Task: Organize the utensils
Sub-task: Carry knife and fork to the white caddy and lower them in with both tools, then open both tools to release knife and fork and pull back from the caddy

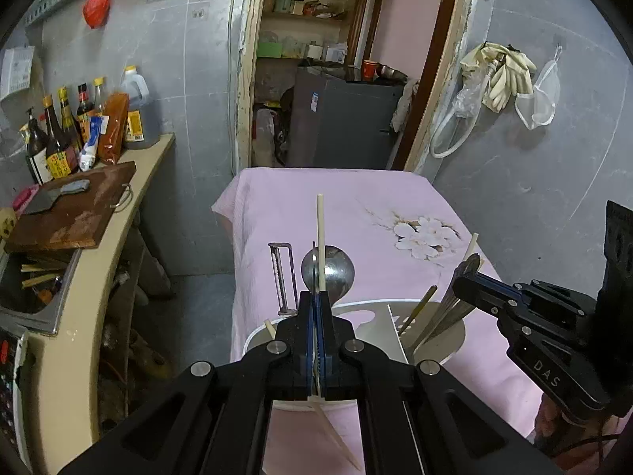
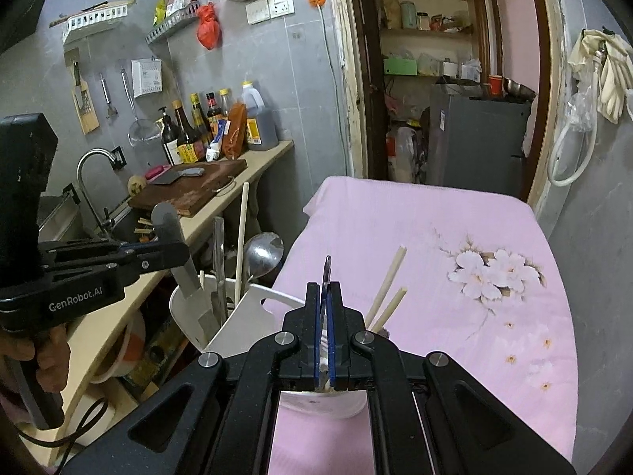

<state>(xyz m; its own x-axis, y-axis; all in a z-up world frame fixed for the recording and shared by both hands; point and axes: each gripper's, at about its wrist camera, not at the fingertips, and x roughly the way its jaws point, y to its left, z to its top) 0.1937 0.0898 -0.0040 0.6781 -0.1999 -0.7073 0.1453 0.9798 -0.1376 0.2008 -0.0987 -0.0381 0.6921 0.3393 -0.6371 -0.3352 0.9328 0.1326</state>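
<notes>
A white divided utensil holder [image 1: 379,316] stands on the pink-covered table [image 1: 356,206]; it also shows in the right wrist view [image 2: 245,316]. My left gripper [image 1: 317,297] is shut on a pale chopstick [image 1: 320,233] that points upright above the holder. Behind it stand a ladle [image 1: 328,269] and a peeler [image 1: 283,277]. My right gripper [image 2: 325,297] is shut on a flat metal utensil handle [image 2: 326,273], over the holder's right compartment; it shows in the left wrist view [image 1: 461,277]. Two chopsticks [image 2: 389,289] lean in that compartment. The left gripper shows in the right wrist view [image 2: 174,253].
A counter [image 1: 146,182] at the left carries a wooden cutting board [image 1: 75,209] with a cleaver and several sauce bottles [image 1: 63,130]. A sink with faucet [image 2: 89,174] sits beyond it. A doorway with shelves [image 1: 316,39] lies behind the table. Gloves [image 1: 502,75] hang on the right wall.
</notes>
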